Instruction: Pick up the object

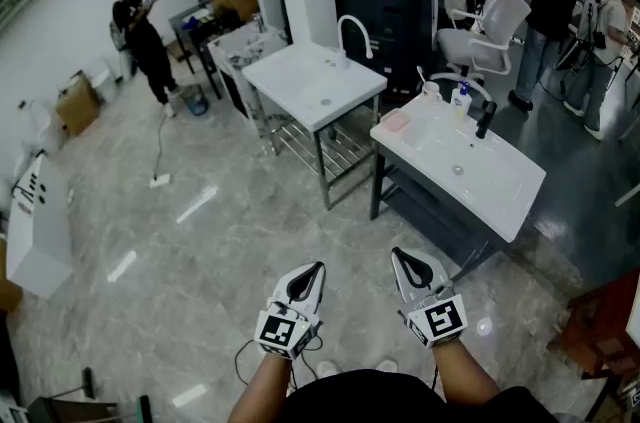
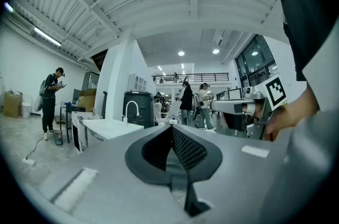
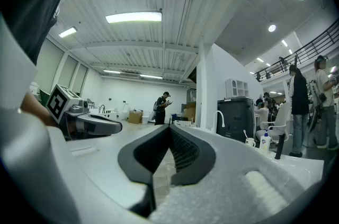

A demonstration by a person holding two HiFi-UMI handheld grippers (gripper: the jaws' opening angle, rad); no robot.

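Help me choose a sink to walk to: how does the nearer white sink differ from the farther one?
The nearer sink has a black faucet; the farther sink has a white curved faucet. The nearer sink carries a pink dish and a bottle; the farther sink's top looks almost bare. The nearer stands on a dark frame, the farther on bright metal legs. Both have white rectangular tops.
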